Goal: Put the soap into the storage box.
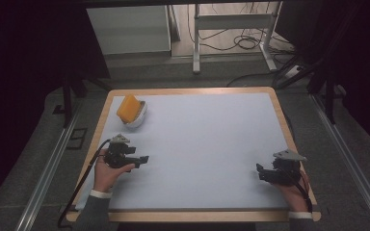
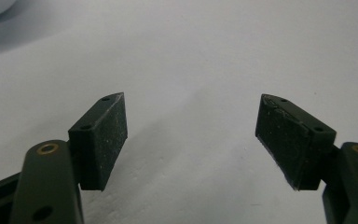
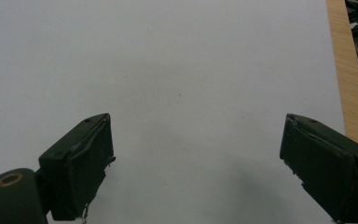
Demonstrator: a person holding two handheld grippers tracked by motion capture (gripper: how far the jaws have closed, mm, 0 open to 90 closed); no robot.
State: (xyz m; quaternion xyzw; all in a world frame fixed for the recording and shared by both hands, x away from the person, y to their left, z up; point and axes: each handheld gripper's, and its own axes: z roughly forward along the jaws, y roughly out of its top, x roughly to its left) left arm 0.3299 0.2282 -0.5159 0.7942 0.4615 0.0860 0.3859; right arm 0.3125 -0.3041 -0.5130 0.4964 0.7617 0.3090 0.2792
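Both tools (image 1: 144, 159) (image 1: 259, 169) gape over bare mat (image 1: 207, 139), edges apart.

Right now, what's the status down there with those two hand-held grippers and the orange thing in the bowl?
Left hand-held gripper open, empty. Right hand-held gripper open, empty, near the table's edge. Orange sponge sits in white bowl, untouched. Nothing between left gripper and bowl.

Middle of mat (image 1: 202, 144): lying bare between my left gripper (image 1: 142, 159) and right gripper (image 1: 261, 169), letting either pass.
Far left corner: white bowl (image 1: 137, 118) holding a yellow sponge (image 1: 128, 108) is blocking that corner.
Between my jaws: nothing is standing there.
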